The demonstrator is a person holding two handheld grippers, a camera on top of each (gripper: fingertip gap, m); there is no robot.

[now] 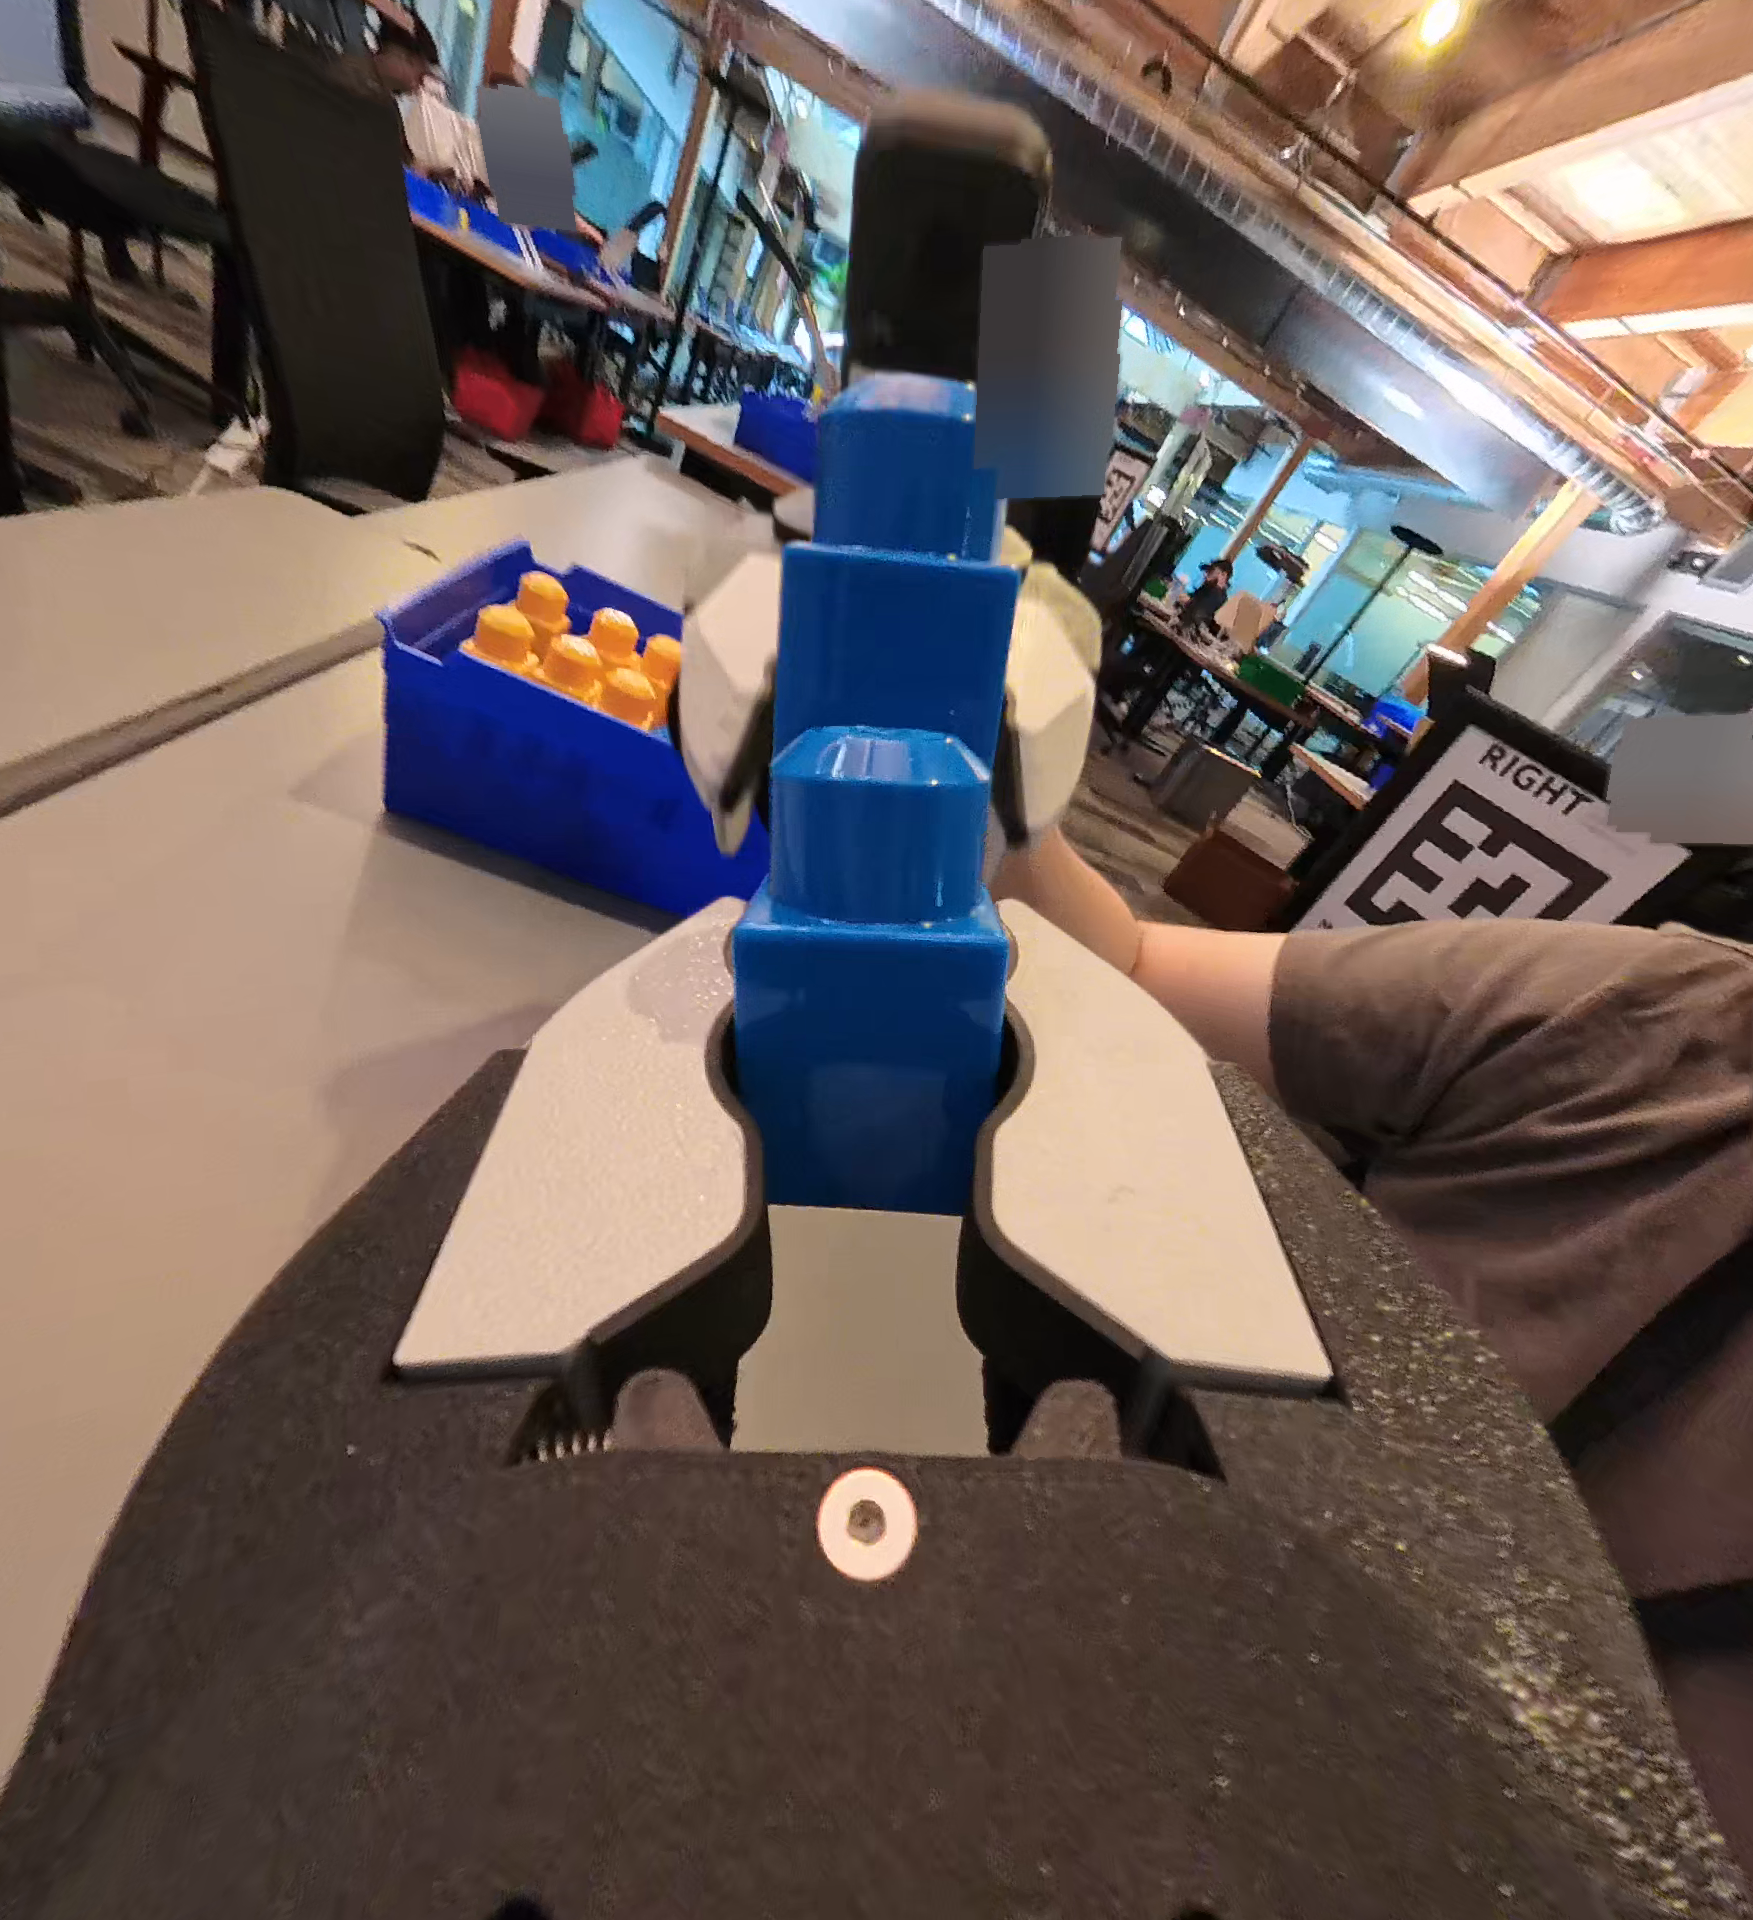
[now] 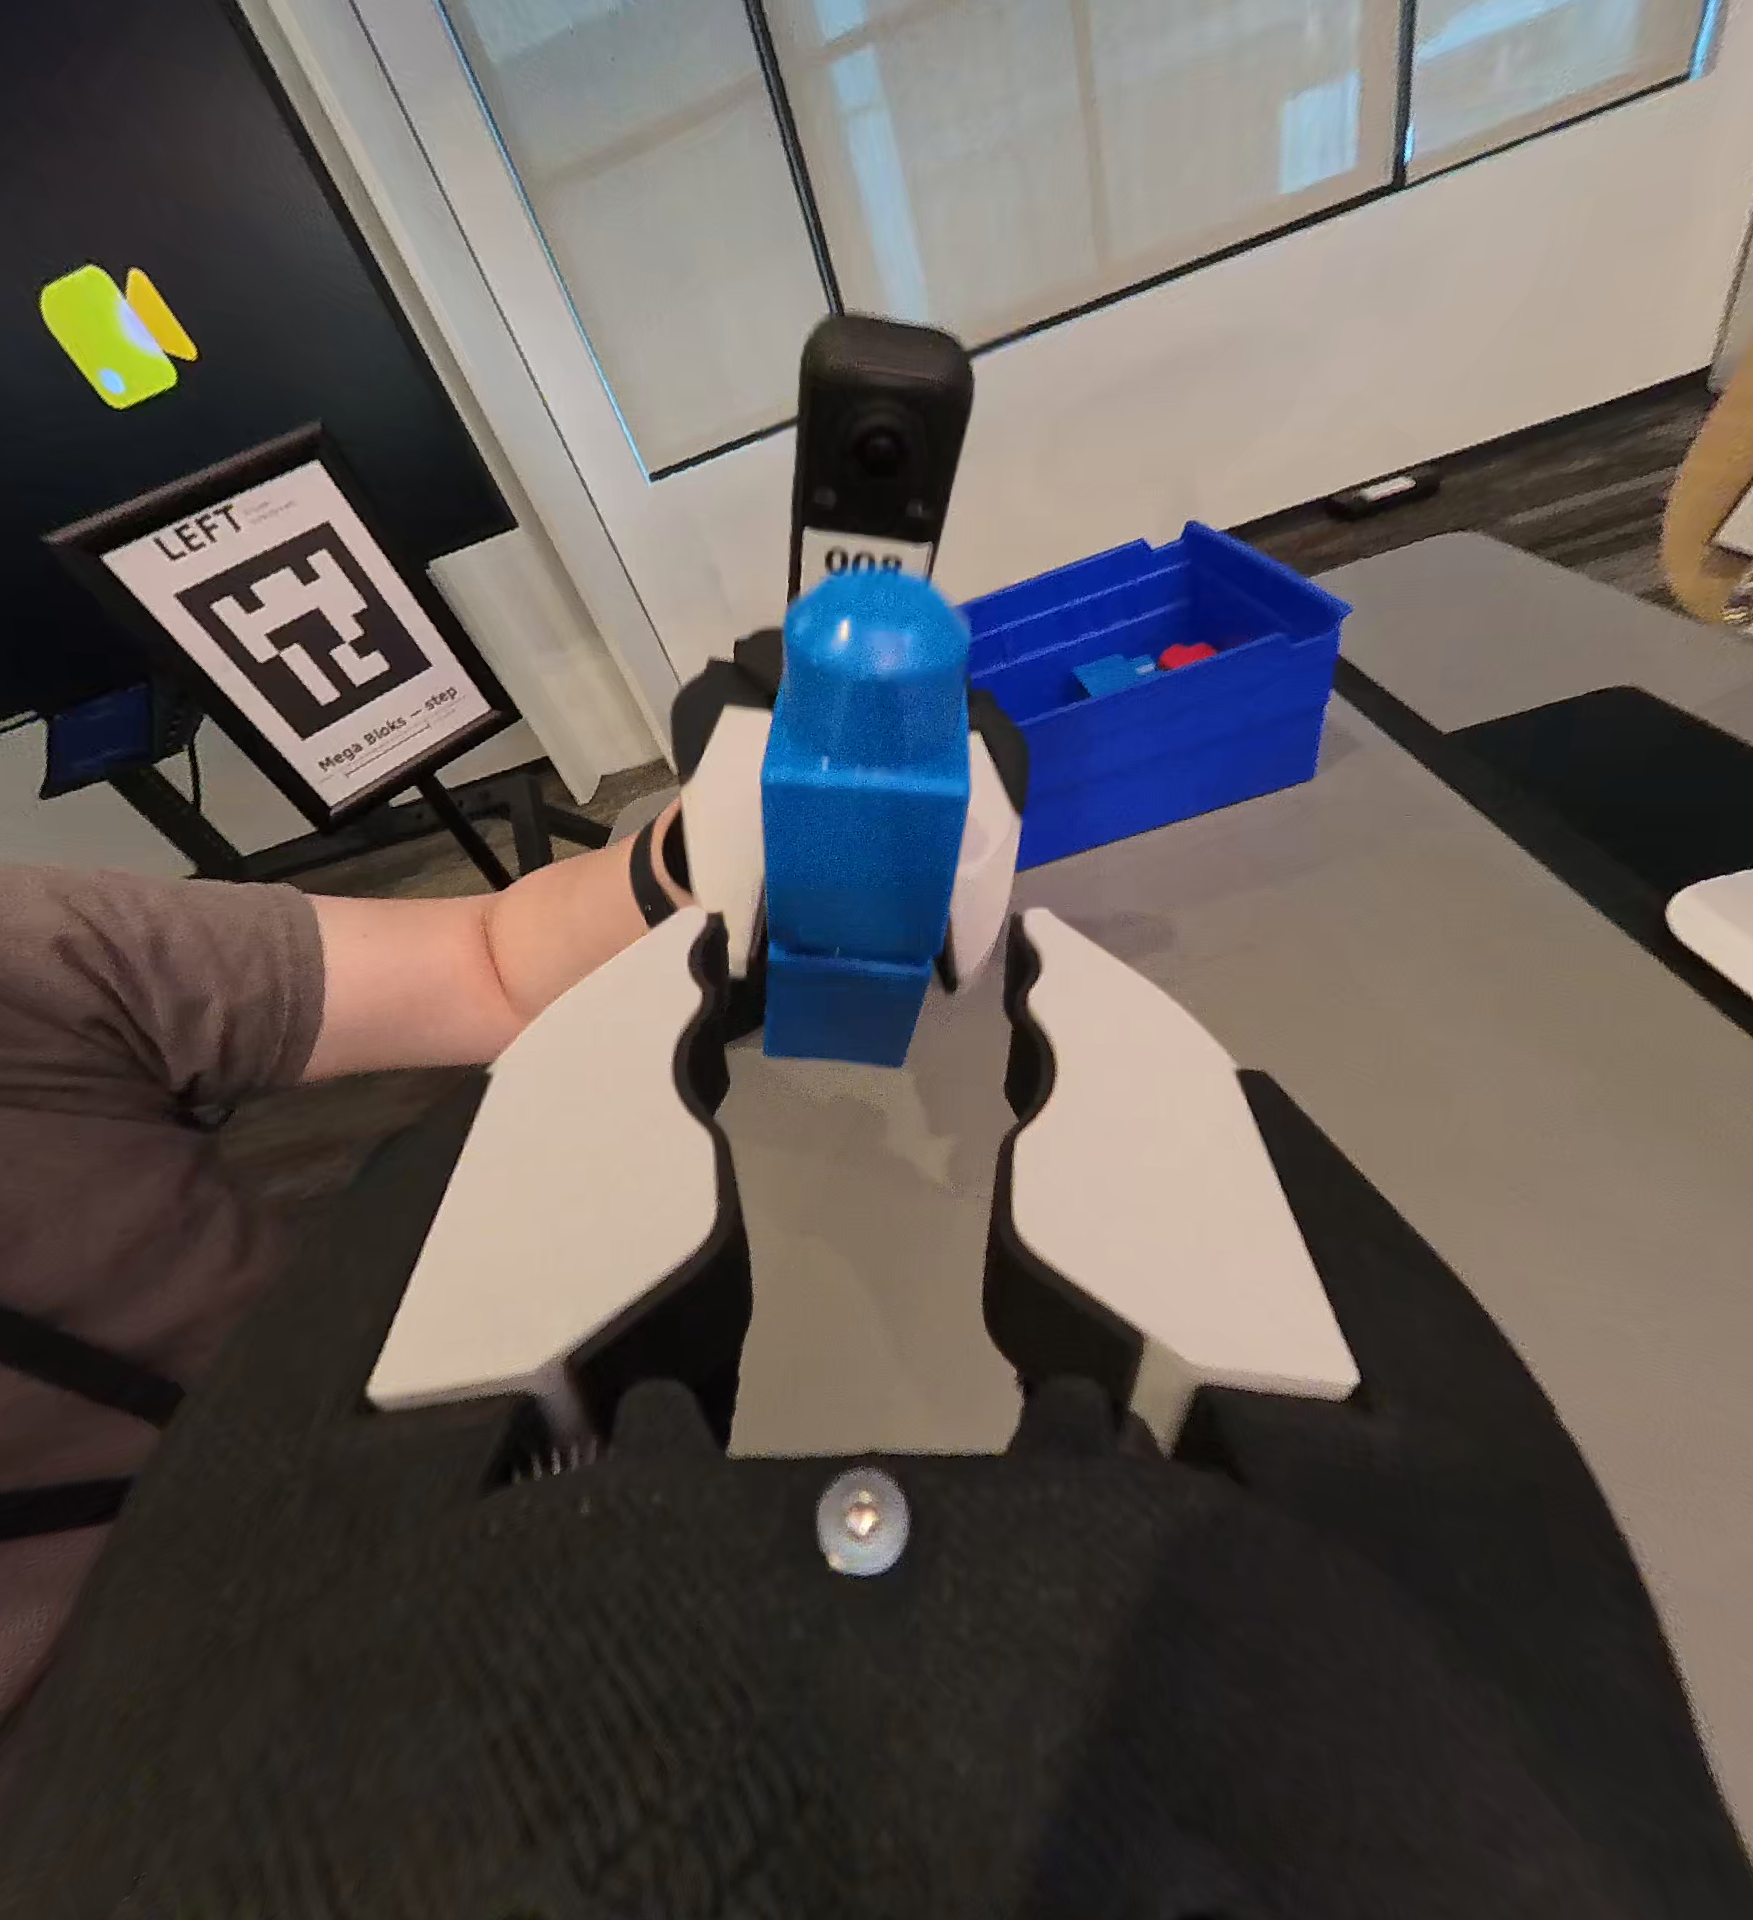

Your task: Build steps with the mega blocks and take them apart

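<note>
A blue stepped stack of mega blocks [image 1: 882, 665] is held in the air between my two grippers. My left gripper [image 1: 867, 935] is shut on its near lowest block [image 1: 867, 1060]. My right gripper [image 1: 867, 774] faces me from the far side, and its white fingers [image 1: 721, 717] flank the middle step. In the right wrist view, my right gripper [image 2: 861, 971] is open. The near end of the blue stack [image 2: 846, 1003] sits between its tips with a gap on each side. The left gripper [image 2: 851, 842] grips the stack just behind.
A blue bin [image 1: 519, 800] with several orange blocks [image 1: 581, 655] stands on the grey table [image 1: 176, 1039] to the left. Another blue bin [image 2: 1163, 769] holds a blue and a red block. A person's arm [image 2: 436, 966] and framed marker signs [image 2: 280, 634] are nearby. The tips of both grippers are at nearly the same place.
</note>
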